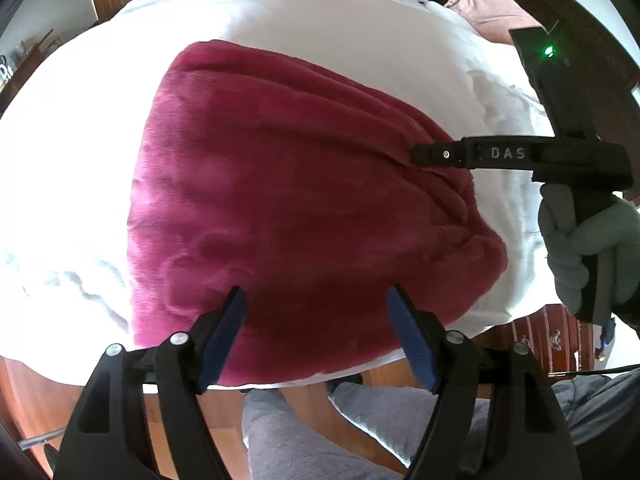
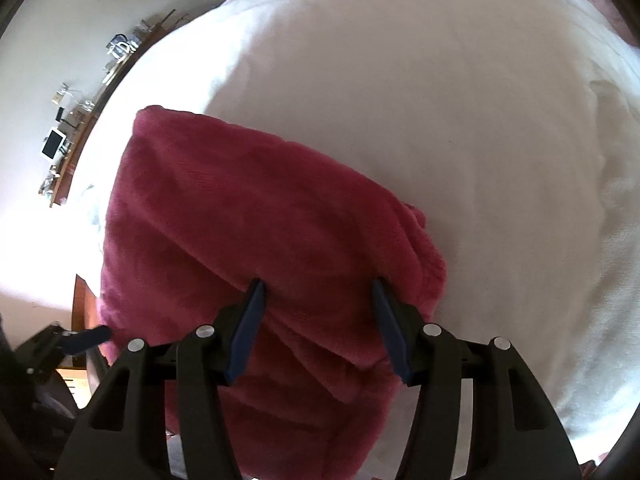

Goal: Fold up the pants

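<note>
Crimson fleece pants (image 1: 280, 200) lie folded into a thick bundle on the white bed (image 1: 100, 140), near its front edge. My left gripper (image 1: 316, 292) hovers open over the bundle's near end, nothing between its blue pads. My right gripper (image 1: 416, 155) comes in from the right, held by a gloved hand (image 1: 580, 248), its tip at the gathered right edge of the pants. In the right wrist view my right gripper (image 2: 318, 283) stands open just above the pants (image 2: 240, 208), the pads apart with folded layers beneath. One blue fingertip (image 2: 86, 338) of the left gripper shows at the lower left.
The bed's front edge (image 1: 300, 380) drops to a wooden floor where a person's legs (image 1: 288, 432) in grey trousers stand. A pink pillow (image 1: 480, 4) lies at the far right. A wall shelf (image 2: 60, 140) with small items runs along the left.
</note>
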The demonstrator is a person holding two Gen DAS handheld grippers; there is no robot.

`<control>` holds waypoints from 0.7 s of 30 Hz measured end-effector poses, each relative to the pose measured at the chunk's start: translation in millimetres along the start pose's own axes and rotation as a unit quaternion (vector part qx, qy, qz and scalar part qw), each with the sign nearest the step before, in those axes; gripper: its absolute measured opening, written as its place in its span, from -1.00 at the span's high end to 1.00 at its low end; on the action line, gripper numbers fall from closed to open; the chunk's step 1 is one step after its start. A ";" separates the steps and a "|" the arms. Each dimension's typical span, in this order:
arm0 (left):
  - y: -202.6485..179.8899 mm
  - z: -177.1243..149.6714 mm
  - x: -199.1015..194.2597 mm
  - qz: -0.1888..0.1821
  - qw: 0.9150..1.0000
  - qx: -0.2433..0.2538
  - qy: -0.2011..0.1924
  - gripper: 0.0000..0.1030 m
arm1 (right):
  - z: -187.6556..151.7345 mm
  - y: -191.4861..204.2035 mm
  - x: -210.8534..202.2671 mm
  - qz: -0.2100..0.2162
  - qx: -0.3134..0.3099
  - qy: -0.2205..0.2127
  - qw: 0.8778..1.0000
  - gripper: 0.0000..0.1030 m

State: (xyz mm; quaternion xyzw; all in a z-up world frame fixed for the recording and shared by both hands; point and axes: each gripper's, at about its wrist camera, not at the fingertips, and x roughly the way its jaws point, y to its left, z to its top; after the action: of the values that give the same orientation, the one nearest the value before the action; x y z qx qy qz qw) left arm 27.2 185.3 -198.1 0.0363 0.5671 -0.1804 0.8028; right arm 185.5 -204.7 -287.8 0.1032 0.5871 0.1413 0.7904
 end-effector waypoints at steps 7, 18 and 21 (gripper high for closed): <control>6.2 12.6 -16.4 0.016 1.000 0.019 -0.016 -0.44 | 2.4 2.0 34.1 -0.020 0.022 0.005 1.000 -0.09; 29.6 44.2 -23.5 0.034 0.997 0.056 -0.029 -0.53 | 2.5 38.6 15.5 -0.067 0.043 -0.020 0.997 -0.11; 36.4 54.4 -20.3 0.034 0.997 0.060 -0.032 -0.53 | -0.7 48.6 3.1 -0.069 0.063 -0.035 0.995 -0.12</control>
State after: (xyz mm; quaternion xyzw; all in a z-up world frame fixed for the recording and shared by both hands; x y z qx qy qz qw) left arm 82.2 210.0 -165.5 0.0976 0.5279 -0.1880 0.8225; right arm 180.7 -158.0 -274.8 0.1166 0.5729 0.0456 0.8100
